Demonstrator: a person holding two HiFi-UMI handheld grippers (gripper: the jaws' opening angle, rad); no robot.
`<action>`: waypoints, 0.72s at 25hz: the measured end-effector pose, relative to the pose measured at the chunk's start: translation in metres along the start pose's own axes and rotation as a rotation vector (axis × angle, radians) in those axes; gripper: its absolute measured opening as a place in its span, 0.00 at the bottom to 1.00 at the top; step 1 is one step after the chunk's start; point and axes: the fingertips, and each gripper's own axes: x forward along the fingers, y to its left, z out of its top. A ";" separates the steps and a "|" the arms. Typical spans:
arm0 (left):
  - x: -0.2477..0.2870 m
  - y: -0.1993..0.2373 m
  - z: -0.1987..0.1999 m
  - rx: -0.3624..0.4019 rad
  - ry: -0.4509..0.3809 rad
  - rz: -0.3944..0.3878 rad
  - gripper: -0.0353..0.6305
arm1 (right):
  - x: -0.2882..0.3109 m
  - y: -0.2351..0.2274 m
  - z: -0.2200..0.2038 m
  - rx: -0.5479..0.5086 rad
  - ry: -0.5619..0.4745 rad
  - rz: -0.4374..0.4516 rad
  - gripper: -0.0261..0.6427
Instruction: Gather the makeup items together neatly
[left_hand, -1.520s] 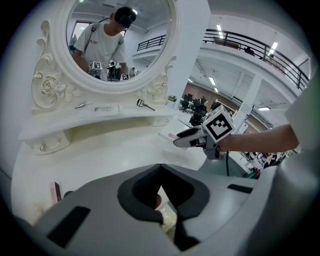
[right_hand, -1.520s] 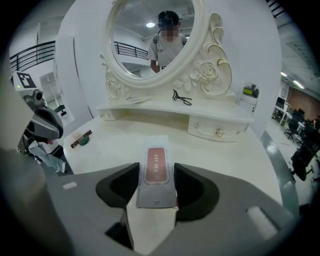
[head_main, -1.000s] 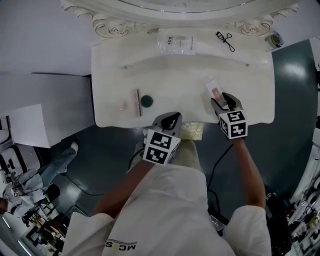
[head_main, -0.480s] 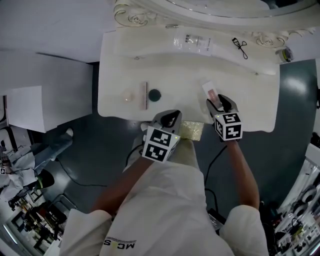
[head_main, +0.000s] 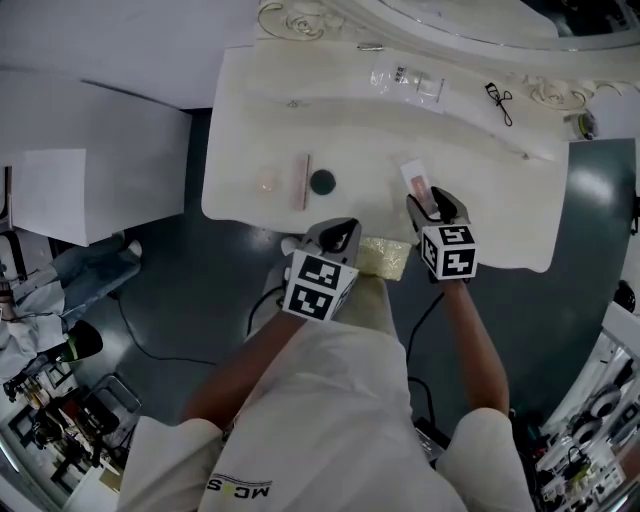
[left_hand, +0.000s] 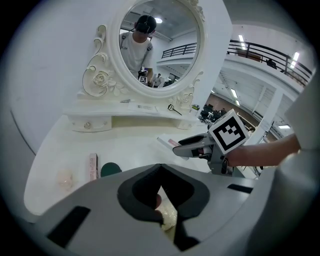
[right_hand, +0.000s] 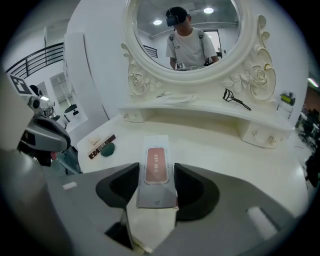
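Note:
My right gripper is shut on a white box with a red window, held low over the dressing table. To its left on the table lie a dark green round compact, a slim pink box and a pale pink round item. My left gripper hovers at the table's front edge, just right of the compact. Its jaws are shut with nothing between them.
On the raised back shelf lie a clear packet, a black eyelash curler and a small bottle at the far right. An ornate oval mirror stands behind. A yellow stool cushion sits under the front edge.
Both grippers have shifted left along the table front. The white box has travelled with the right gripper. The items lying on the table have not moved.

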 end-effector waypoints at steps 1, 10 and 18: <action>-0.001 0.001 -0.002 -0.005 0.000 0.002 0.05 | 0.002 0.004 0.001 0.001 -0.002 0.003 0.36; -0.008 0.017 -0.015 -0.042 -0.007 0.021 0.05 | 0.015 0.029 0.009 -0.001 -0.014 0.009 0.36; -0.013 0.032 -0.032 -0.072 -0.004 0.037 0.05 | 0.024 0.045 0.007 -0.007 0.000 0.010 0.36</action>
